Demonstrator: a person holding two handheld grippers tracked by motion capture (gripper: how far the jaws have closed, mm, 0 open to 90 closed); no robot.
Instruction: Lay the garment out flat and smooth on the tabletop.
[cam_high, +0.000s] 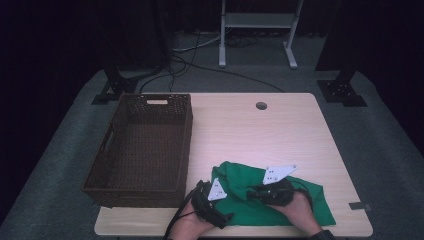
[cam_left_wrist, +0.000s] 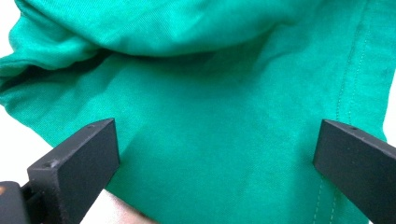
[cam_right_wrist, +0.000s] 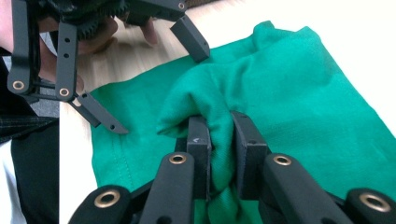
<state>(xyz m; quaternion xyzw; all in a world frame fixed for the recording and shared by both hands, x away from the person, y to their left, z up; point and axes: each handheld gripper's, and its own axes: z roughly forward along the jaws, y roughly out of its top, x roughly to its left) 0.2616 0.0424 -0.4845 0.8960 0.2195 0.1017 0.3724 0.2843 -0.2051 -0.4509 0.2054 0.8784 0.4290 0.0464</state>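
Observation:
A green cloth lies crumpled on the wooden table near its front edge. My right gripper points left into the cloth's middle. In the right gripper view its jaws are shut on a raised fold of the green cloth. My left gripper sits at the cloth's left edge. Its jaws stand wide open just above the flat green cloth, with nothing pinched. The right gripper view also shows the left gripper open over the cloth's hem, a hand behind it.
A dark brown wicker basket with nothing in it stands on the table's left side, close to my left gripper. A round cable hole is near the far edge. Bare tabletop stretches behind and right of the cloth.

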